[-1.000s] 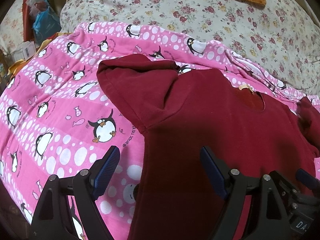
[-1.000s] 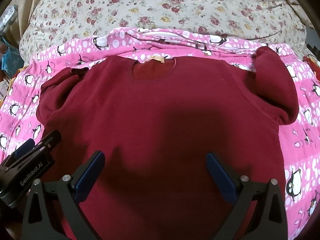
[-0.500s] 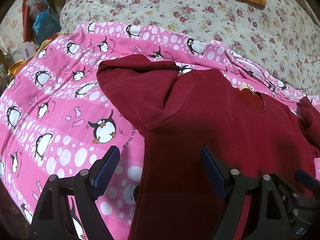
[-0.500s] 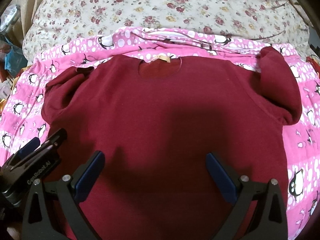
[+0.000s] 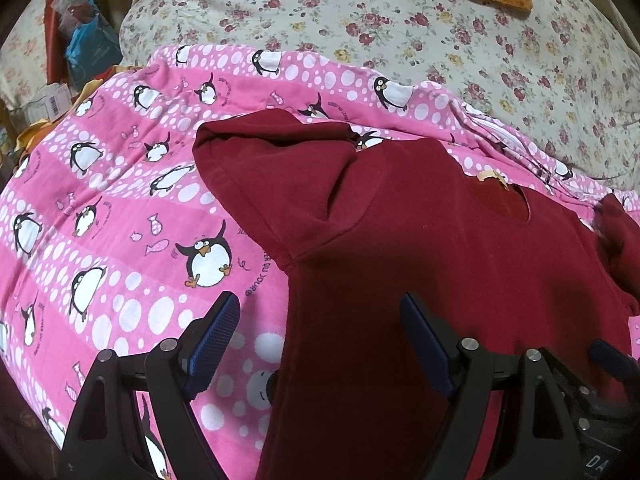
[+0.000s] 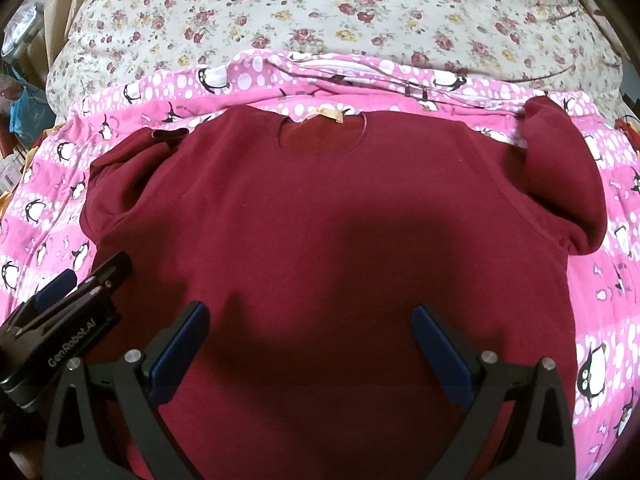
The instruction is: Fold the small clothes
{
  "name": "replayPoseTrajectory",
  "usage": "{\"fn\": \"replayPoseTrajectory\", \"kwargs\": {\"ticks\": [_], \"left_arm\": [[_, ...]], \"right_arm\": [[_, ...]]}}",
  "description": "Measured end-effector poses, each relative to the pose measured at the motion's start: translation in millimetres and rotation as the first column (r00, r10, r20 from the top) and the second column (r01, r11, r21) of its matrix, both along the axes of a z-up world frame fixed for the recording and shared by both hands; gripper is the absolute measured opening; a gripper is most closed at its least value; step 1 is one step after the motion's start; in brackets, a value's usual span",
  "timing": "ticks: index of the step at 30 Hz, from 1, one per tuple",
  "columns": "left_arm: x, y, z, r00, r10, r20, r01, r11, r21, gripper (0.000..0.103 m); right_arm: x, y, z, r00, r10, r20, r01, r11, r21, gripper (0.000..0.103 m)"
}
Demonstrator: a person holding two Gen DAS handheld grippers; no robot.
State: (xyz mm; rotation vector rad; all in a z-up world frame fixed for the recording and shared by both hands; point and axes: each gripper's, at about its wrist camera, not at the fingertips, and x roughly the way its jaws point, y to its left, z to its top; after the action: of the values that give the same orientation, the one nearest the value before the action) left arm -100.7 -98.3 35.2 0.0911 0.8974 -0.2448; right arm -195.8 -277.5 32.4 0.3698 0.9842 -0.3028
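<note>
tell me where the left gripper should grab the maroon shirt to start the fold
Judging by its pose, grip the maroon shirt at its left sleeve, near the cuff. That sleeve sticks out sideways over the pink penguin blanket, so the open left gripper can come in from the left.

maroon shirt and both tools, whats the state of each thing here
maroon shirt: spread flat, front up, not folded yet
left sleeve: bunched, cuff lifted
right sleeve: angled outward, lumpy
neck label: showing at the collar
left tool: open, over the shirt's side edge, holding nothing
right tool: open, above the shirt's lower middle, holding nothing
penguin blanket: laid under the shirt, slightly wrinkled
</note>
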Motion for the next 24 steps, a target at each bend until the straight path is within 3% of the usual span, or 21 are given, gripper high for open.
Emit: {"fn": "replayPoseTrajectory", "kwargs": {"ticks": [10,16,22,24], "left_arm": [[3,5,6,1.000,0.010,0.017,-0.010,1.000,0.013,0.064],[36,36,19,0.996,0.092,-0.007,-0.092,0.995,0.027,0.063],[77,55,16,0.990,0.140,-0.022,-0.140,0.990,0.011,0.063],[84,56,5,0.986,0.158,-0.050,-0.157,0.987,0.023,0.063]], "right_arm": [[7,0,2,0.999,0.039,0.002,-0.039,0.999,-0.005,0.102],[33,5,13,0.987,0.159,0.034,-0.159,0.987,-0.006,0.101],[83,15,31,0.954,0.272,0.122,-0.283,0.955,0.085,0.095],[99,19,33,0.945,0.289,0.152,-0.311,0.938,0.154,0.087]]}}
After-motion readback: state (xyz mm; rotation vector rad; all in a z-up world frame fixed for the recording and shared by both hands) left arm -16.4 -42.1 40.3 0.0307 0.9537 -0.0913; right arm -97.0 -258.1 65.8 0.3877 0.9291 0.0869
